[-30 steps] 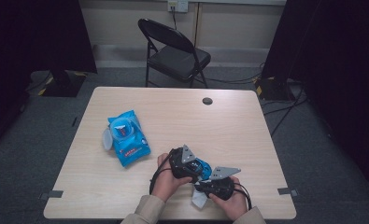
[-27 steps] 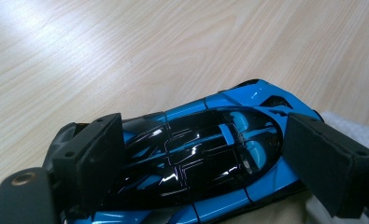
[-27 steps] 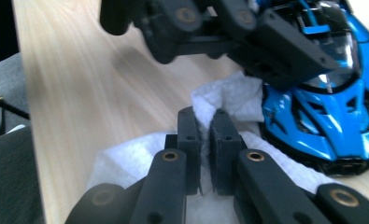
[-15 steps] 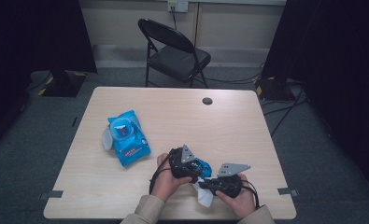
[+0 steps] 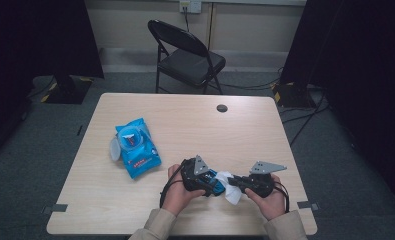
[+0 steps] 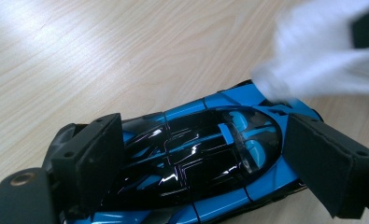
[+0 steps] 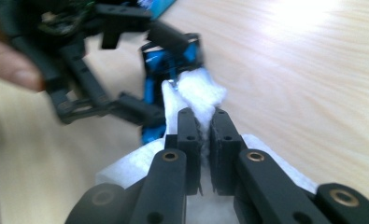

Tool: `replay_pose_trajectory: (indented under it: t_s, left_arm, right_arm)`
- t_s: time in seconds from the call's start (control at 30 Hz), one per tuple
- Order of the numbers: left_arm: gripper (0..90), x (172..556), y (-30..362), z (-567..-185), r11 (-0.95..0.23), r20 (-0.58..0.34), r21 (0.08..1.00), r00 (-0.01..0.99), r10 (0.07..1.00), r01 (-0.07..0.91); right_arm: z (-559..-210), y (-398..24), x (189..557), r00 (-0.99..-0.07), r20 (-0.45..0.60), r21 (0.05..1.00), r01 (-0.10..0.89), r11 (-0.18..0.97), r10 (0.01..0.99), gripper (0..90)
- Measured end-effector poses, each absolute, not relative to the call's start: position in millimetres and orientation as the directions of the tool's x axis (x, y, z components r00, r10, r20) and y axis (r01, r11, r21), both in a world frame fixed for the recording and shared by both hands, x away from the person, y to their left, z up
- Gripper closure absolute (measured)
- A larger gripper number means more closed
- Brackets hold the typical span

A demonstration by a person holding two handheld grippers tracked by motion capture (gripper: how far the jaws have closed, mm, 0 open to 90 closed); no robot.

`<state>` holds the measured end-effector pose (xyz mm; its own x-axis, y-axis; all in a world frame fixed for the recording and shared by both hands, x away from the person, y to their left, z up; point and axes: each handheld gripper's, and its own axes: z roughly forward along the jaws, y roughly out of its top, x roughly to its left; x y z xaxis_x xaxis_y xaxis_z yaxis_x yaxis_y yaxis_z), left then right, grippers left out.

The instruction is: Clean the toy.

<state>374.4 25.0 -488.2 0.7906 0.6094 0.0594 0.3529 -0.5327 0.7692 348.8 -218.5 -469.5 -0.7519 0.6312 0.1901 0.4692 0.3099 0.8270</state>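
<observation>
High view first: the person's two hands come in at the near edge of the wooden table [image 5: 195,125], and between them sits a blue and black toy car [image 5: 216,183]; the left gripper [image 5: 208,181] has it, jaws spread wide with the car's body between the pads, one pad on each flank, clamped on the car; left gripper view confirms it, the glossy black canopy and blue panels of the toy car [image 6: 196,163] lying across the frame with a black pad pressed against either side, the wood of the table [image 6: 102,56] behind it; at the upper right of that view a blurred white wipe [image 6: 322,56] meets the car's far end; over to the right gripper [image 5: 237,181], pointing across toward the left one, its jaws pinched tight together on the wipe [image 5: 230,187]; right gripper view shows it close up, the two black jaws nearly meeting with the white wipe [image 7: 196,93] squeezed between them, a bunched tuft poking out ahead of the tips and touching the blue edge of the car [image 7: 170,70], more of the sheet trailing back under the jaws; off to the left of the table, well apart from the hands, lies a blue wipes packet [image 5: 136,147] with its round lid flipped open beside it; a black folding chair [image 5: 187,55] stands beyond the far edge.
</observation>
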Motion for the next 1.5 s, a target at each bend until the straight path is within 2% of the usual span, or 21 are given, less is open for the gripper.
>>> replay_pose_trajectory:
  t_s: [0.23,0.67,0.87,1.5]
  left_arm:
    - [12.6,374,26,-489,-0.529,0.060,0.774,0.791,0.608,0.348]
    - [12.5,374,25,-489,-0.529,0.061,0.774,0.791,0.608,0.347]
    - [12.5,374,26,-489,-0.529,0.062,0.775,0.792,0.608,0.346]
    - [12.5,375,26,-489,-0.530,0.061,0.775,0.794,0.606,0.345]
  right_arm:
    - [-474,-222,364,-0.695,0.180,0.839,0.478,0.260,0.696,85.1]
    - [-494,-213,379,-0.648,0.169,0.814,0.517,0.266,0.743,85.0]
    - [-506,-205,377,-0.654,0.168,0.791,0.536,0.295,0.737,84.9]
    - [-507,-206,368,-0.671,0.142,0.768,0.539,0.347,0.728,85.1]
